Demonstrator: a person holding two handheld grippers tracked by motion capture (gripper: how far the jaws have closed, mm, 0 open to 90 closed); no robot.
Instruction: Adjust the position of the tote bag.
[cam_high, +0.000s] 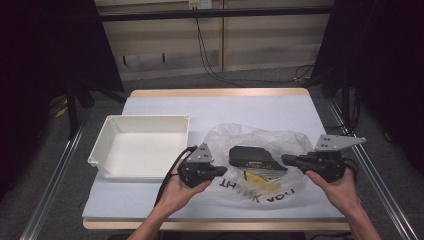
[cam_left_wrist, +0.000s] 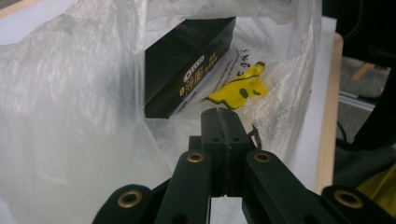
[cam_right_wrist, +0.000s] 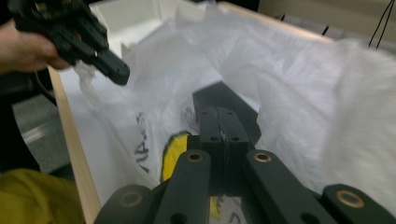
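A clear plastic bag (cam_high: 250, 137) with dark lettering lies crumpled on the right half of the table. Inside it are a flat black box (cam_high: 250, 156) and a yellow packet (cam_high: 260, 177). My left gripper (cam_high: 223, 171) is at the bag's left edge, pointing right, jaws shut. My right gripper (cam_high: 284, 159) is at the bag's right side, pointing left, jaws shut. In the left gripper view the closed jaws (cam_left_wrist: 219, 112) point at the box (cam_left_wrist: 182, 65) and yellow packet (cam_left_wrist: 238, 88). In the right gripper view the closed jaws (cam_right_wrist: 219, 111) sit over the bag (cam_right_wrist: 303, 93). I see no film between either pair of pads.
An empty white tray (cam_high: 145, 119) stands on the left half of the white mat (cam_high: 225, 107), just left of my left hand. The table's wooden front edge (cam_high: 215, 225) runs below both hands. Metal rails flank the table, and cables trail on the floor behind.
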